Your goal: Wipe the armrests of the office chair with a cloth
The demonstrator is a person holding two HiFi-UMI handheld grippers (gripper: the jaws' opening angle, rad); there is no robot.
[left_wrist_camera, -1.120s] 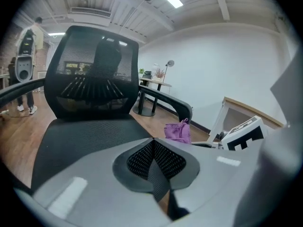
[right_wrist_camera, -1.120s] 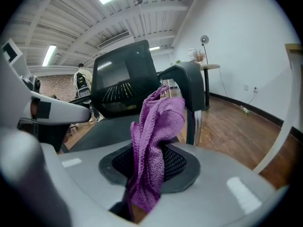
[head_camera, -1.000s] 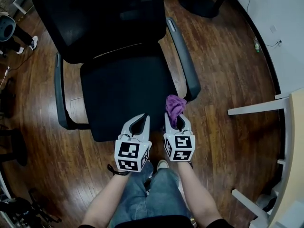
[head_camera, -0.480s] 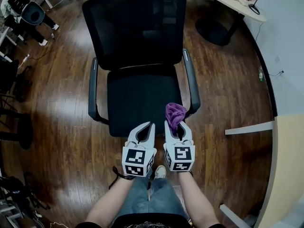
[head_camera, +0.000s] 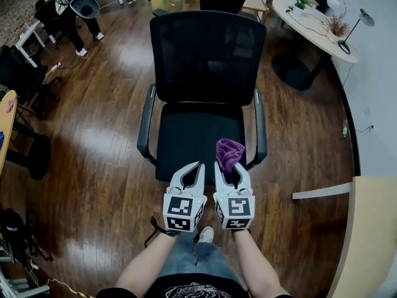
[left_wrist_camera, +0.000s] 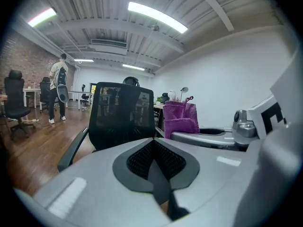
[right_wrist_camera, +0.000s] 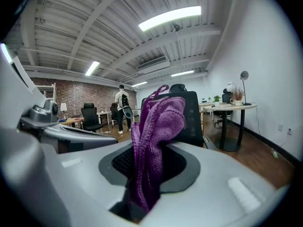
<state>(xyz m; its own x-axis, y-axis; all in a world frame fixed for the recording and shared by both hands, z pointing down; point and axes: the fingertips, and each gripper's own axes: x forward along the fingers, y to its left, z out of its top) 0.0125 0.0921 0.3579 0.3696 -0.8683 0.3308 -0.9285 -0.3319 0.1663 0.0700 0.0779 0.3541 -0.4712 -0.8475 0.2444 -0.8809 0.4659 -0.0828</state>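
Closest in, at 6 o'clock, are the person's two arms, and each hand holds a claw. The left claw (head_camera: 196,166) has its two halves pressed together with nothing in between, and its own view shows that too. Just beside it, the right claw (head_camera: 231,170) is squeezed tight on the purple cloth (head_camera: 228,150). The bottom of the cloth is pinched, and the fluffy top sticks up free over the front edge of the seat. The cloth looks soft, light and floppy, so I think it will bend and bunch up when pushed. It seems best to keep the pinch low, as it is now, and rub with the loose top part. Next comes the black office chair (head_camera: 197,138), facing the person at 12 o'clock. One armrest (head_camera: 261,126) is at about 1 o'clock, near the cloth. The other armrest (head_camera: 146,121) is at about 11 o'clock, well apart from it. Both look hard, smooth, long and thin, so the cloth should slide along them easily. An office chair may turn or roll when pushed, so a gentle rub seems wise. No wiping has begun yet, because the cloth touches neither armrest. Far off, a round counter (head_camera: 291,11) with a small plant stands at 2 o'clock. A standing person (head_camera: 68,5) is at 10 o'clock.
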